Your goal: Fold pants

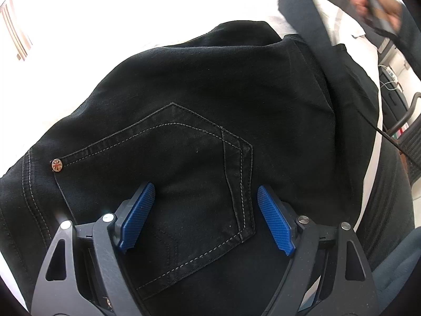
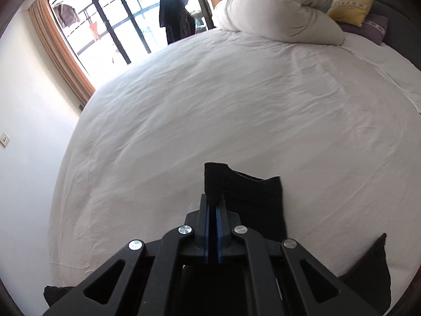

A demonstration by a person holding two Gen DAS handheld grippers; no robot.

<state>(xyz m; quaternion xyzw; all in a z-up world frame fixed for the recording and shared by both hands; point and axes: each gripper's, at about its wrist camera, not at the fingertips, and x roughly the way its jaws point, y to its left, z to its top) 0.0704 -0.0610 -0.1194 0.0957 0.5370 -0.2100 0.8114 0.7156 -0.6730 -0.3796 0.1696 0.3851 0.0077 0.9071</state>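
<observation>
- Pants [image 1: 200,110]: black jeans lying on the white bed [image 2: 236,100], seat and back pocket [image 1: 171,163] facing up.
- Left gripper [image 1: 205,216]: jaws spread wide, hovering over the back pocket, pointing steeply down, nothing pinched.
- Right gripper [image 2: 212,210]: clenched on a cuff end of the pants [image 2: 236,187], fabric sticking up between the blue pads.
- Leg runs up-right from the seat toward the person's right hand [image 1: 373,2]; that's the long axis.
- Key relation: held end sits away from the waist, and the waist is right under the left gripper.
- My read: right carries the cuff along the leg toward the waist; left is nearer to pin the seat.
</observation>
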